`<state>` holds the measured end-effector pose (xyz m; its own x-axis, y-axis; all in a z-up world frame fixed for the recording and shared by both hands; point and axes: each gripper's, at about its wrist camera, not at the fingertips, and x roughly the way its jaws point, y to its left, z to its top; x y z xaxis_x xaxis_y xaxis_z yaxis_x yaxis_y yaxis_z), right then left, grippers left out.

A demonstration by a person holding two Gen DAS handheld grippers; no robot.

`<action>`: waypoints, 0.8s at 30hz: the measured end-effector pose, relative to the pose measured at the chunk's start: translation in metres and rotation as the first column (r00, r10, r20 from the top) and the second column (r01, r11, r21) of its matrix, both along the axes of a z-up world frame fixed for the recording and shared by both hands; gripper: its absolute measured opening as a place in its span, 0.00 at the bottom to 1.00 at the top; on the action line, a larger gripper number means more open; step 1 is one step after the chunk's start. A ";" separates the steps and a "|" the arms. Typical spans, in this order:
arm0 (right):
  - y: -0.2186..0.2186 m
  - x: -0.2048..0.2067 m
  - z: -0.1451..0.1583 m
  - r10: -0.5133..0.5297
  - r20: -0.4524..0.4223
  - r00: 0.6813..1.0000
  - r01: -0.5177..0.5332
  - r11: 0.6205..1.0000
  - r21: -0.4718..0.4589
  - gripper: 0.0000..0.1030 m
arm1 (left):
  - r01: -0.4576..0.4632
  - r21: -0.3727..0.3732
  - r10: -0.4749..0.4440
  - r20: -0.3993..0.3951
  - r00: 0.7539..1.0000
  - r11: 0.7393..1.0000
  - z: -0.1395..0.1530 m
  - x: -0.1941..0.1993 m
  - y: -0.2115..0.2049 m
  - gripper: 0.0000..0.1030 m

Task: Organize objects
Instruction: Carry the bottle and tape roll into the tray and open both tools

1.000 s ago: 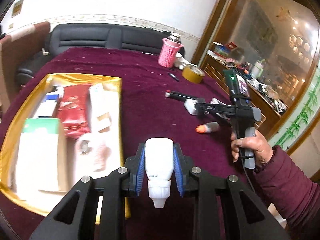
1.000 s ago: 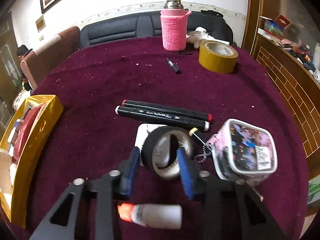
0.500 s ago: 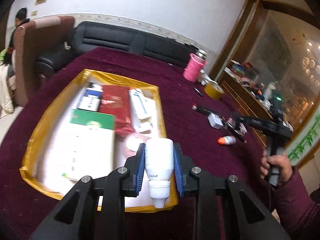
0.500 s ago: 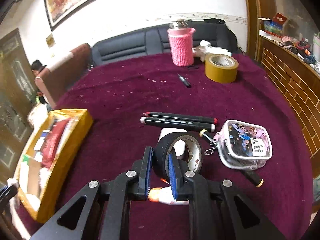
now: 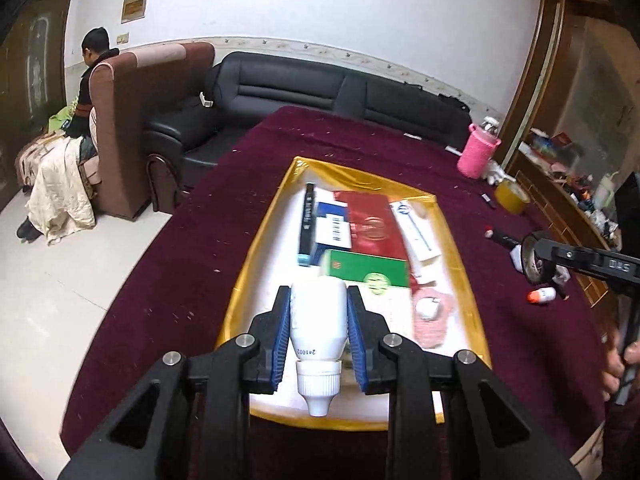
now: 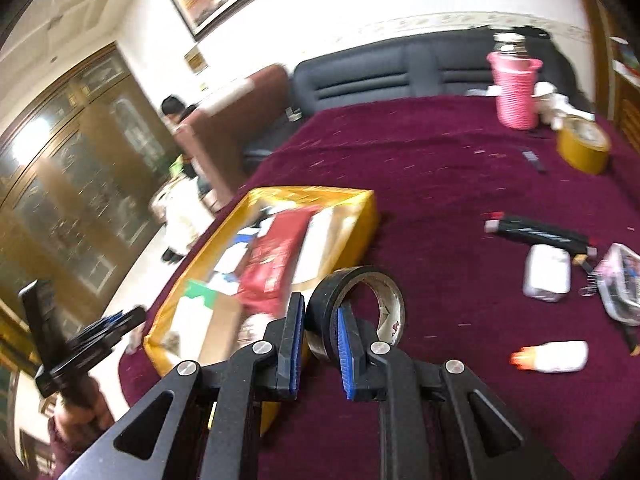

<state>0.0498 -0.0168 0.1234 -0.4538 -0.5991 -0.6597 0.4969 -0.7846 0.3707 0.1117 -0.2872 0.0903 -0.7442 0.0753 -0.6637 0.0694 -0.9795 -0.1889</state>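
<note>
A white bottle (image 5: 319, 322) is clamped in the left gripper (image 5: 319, 334) above the gold tray (image 5: 464, 276); black tape (image 6: 356, 312) is pinched by the right gripper (image 6: 318, 346).

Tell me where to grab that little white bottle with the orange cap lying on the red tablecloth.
Grip the white bottle with the orange cap across its straight white body, coming from above with the fingers on its two long sides. It lies flat on the tablecloth with bare cloth around it; the tapered cap end gives the pads little to hold.
</note>
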 end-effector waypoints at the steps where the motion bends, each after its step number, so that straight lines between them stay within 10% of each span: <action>1: -0.011 0.002 -0.002 0.020 0.010 1.000 -0.020 1.000 -0.002 0.17 | 0.000 -0.007 0.000 0.007 1.000 1.000 -0.002 -0.004 -0.002 0.25; 24: -0.125 -0.032 -0.046 0.097 0.155 0.983 -0.110 0.991 0.075 0.17 | 0.075 0.018 -0.077 0.211 0.974 0.997 -0.052 -0.121 -0.014 0.25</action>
<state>0.0182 -0.1413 0.0776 -0.2838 -0.5780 -0.7651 0.5202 -0.7630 0.3836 -0.0090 -0.3017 0.0380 -0.5790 0.1339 -0.8043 0.0339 -0.9816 -0.1878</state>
